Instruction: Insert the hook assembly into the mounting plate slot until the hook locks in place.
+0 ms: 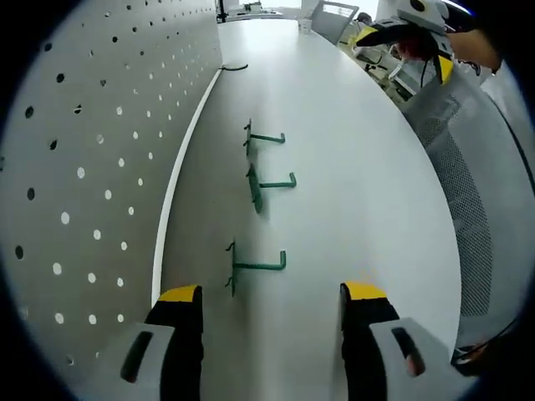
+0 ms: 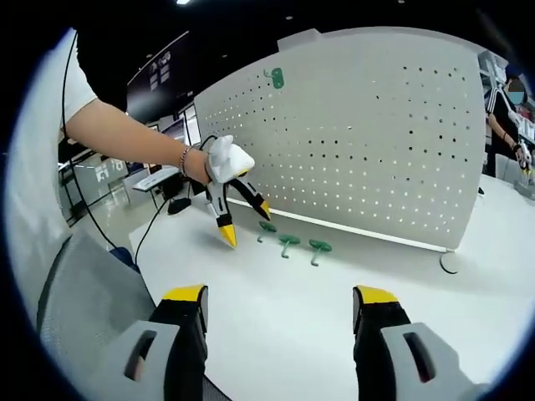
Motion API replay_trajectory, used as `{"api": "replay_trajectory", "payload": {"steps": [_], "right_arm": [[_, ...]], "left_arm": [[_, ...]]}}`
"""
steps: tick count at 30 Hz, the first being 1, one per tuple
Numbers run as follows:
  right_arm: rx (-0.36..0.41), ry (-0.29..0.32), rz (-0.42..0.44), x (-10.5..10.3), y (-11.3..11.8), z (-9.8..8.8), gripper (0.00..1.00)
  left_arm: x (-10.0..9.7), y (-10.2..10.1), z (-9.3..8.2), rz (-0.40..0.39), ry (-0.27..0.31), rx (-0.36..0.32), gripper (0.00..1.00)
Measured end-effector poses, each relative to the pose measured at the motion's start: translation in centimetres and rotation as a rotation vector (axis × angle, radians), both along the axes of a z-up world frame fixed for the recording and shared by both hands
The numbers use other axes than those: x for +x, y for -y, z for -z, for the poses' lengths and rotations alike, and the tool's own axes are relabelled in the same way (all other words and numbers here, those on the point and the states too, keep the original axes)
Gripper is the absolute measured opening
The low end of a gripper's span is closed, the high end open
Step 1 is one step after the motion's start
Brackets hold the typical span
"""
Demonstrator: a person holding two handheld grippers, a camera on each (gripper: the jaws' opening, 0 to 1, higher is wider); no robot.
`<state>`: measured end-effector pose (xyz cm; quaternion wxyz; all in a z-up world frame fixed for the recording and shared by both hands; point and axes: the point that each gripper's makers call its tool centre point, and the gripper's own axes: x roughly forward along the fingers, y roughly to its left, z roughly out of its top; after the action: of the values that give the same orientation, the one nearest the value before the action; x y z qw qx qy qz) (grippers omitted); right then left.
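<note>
1. In the left gripper view, the left gripper (image 1: 272,302) is seen at 6 o'clock with jaws spread wide and nothing held between them.
2. Three green hooks lie on the white table (image 1: 368,209): the nearest hook (image 1: 255,264) just beyond the jaws, a middle hook (image 1: 269,185) and a far hook (image 1: 264,138) toward 12 o'clock.
3. The white pegboard (image 1: 92,167) stands at 9 o'clock, beside the hooks.
4. In the right gripper view, the right gripper (image 2: 280,307) is likewise spread and empty, well apart from the hooks.
5. A fourth green hook (image 2: 275,78) is seen on the pegboard at 12 o'clock.
</note>
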<state>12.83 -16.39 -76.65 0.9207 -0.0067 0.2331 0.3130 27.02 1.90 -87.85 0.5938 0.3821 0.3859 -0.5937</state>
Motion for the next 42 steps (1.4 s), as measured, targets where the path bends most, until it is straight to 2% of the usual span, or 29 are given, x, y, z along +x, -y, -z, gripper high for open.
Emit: {"api": "replay_trajectory", "payload": {"steps": [5, 17, 20, 25, 34, 39, 42], "right_arm": [[-0.005, -0.002, -0.004, -0.2, 0.1, 0.1, 0.67], [0.032, 0.005, 0.021, 0.0, 0.2, -0.2, 0.65], [0.035, 0.012, 0.025, 0.0, 0.3, -0.5, 0.65], [0.055, 0.007, 0.041, 0.1, 0.6, -0.6, 0.64], [0.049, 0.007, 0.032, 0.1, 0.5, -0.7, 0.63], [0.057, 0.005, 0.037, -0.1, 0.5, -0.7, 0.62], [0.053, 0.004, 0.037, -0.1, 0.6, -0.6, 0.62]], "left_arm": [[-0.1, -0.1, 0.6, 0.009, -0.005, 0.015, 0.69], [0.2, 0.0, 0.4, 0.013, 0.006, -0.013, 0.67], [0.3, 0.0, 0.4, 0.017, 0.006, -0.019, 0.62], [0.8, 0.1, 0.2, 0.000, 0.008, -0.011, 0.41], [1.1, 0.2, 0.1, -0.030, 0.009, -0.011, 0.36], [1.4, 0.4, 0.1, -0.049, 0.013, -0.007, 0.31], [1.5, 0.5, 0.1, -0.055, 0.014, -0.010, 0.25]]}}
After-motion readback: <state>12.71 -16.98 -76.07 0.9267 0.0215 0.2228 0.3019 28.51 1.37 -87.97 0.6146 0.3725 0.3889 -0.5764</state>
